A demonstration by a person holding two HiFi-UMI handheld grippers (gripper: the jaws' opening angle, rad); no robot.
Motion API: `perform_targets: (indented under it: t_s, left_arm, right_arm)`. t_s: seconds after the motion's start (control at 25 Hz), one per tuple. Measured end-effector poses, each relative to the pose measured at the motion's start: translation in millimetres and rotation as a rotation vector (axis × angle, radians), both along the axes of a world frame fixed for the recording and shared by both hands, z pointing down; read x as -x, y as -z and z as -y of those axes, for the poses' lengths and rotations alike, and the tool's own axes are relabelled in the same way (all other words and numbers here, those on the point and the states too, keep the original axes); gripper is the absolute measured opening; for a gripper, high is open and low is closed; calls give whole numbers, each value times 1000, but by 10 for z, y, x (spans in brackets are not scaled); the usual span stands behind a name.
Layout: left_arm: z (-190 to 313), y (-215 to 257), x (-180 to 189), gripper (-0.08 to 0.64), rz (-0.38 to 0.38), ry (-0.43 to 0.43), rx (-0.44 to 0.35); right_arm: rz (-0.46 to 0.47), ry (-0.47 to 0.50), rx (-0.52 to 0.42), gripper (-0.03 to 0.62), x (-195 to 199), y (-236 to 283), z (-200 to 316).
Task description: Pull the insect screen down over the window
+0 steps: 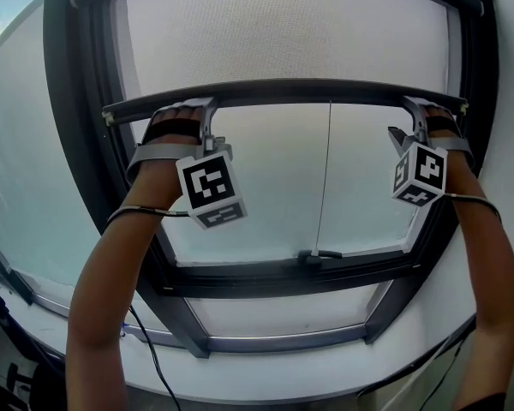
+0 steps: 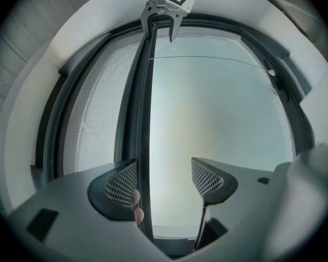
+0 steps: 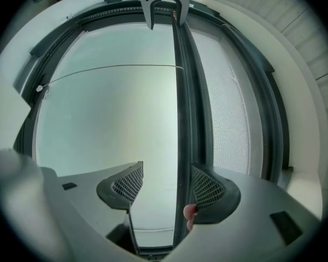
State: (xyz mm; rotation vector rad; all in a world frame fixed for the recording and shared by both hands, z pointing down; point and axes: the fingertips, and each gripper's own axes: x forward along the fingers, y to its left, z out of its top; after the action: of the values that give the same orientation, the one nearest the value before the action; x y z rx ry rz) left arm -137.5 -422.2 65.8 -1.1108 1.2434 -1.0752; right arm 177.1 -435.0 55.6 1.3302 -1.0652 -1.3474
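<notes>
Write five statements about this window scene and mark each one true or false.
1. The pull bar rests on the lower frame. False: it hangs well above it.
2. The left gripper has its jaws apart, with the bar between them. True.
3. The right gripper is shut, clear of the bar. False: its jaws stand apart around the bar.
4. The mesh spans only the area above the bar. True.
5. The grippers are at opposite ends of the bar. True.
</notes>
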Motion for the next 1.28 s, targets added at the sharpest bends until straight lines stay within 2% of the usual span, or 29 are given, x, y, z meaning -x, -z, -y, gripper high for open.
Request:
perform_targets:
  t_s: [0.16, 0.32, 0.72, 1.08, 1.28]
  left_arm:
    - [-7, -146, 7, 313, -14, 6, 37]
    - [-33, -237, 19, 313, -34, 19, 110]
    - [-138, -471, 61, 313, -45, 62, 189]
    - [-137, -622, 37, 311, -42, 71, 240]
    - [-132, -664, 50, 312, -32, 67, 243]
  right_arm:
    - [-2, 1, 32, 265, 9, -172, -9]
    - [-9, 26, 66, 265, 27, -231, -40]
    - [-35, 46, 236, 265, 66, -499, -116]
    - [-91, 23, 274, 265, 19, -634, -128]
    - [-36, 71, 256, 265, 52, -646, -121]
